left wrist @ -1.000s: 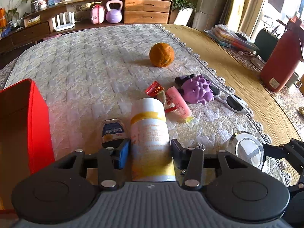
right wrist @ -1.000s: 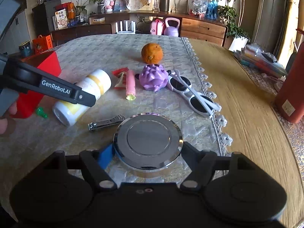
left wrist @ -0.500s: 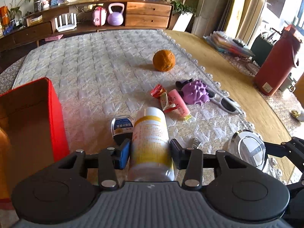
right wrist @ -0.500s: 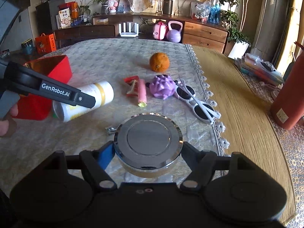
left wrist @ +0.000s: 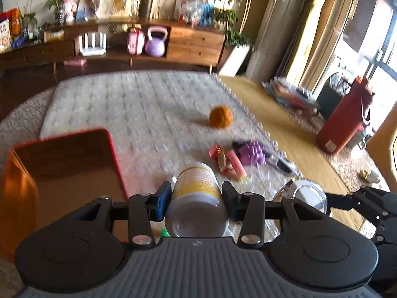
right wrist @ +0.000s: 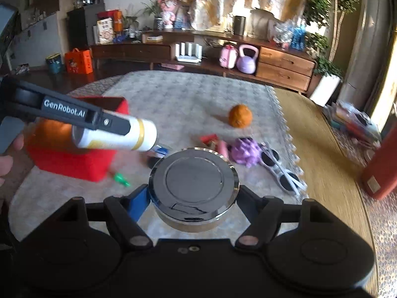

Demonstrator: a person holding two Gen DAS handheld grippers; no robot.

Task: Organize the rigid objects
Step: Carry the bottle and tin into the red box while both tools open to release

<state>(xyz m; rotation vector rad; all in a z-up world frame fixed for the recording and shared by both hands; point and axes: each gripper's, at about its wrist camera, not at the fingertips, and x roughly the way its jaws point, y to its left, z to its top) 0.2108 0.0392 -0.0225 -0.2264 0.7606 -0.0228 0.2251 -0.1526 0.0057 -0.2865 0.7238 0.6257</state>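
Left claw grips a smooth cylindrical bottle; right claw clasps a round chrome tin.

Glossy chrome-like metal tin, smooth, seemingly plastic bottle, quilted cloth table cover, matt red box.

the small things around the purple toy are smeared by motion blur in the left wrist view. the red flask is cut off by the right edge. the bottle's label print cannot be read.
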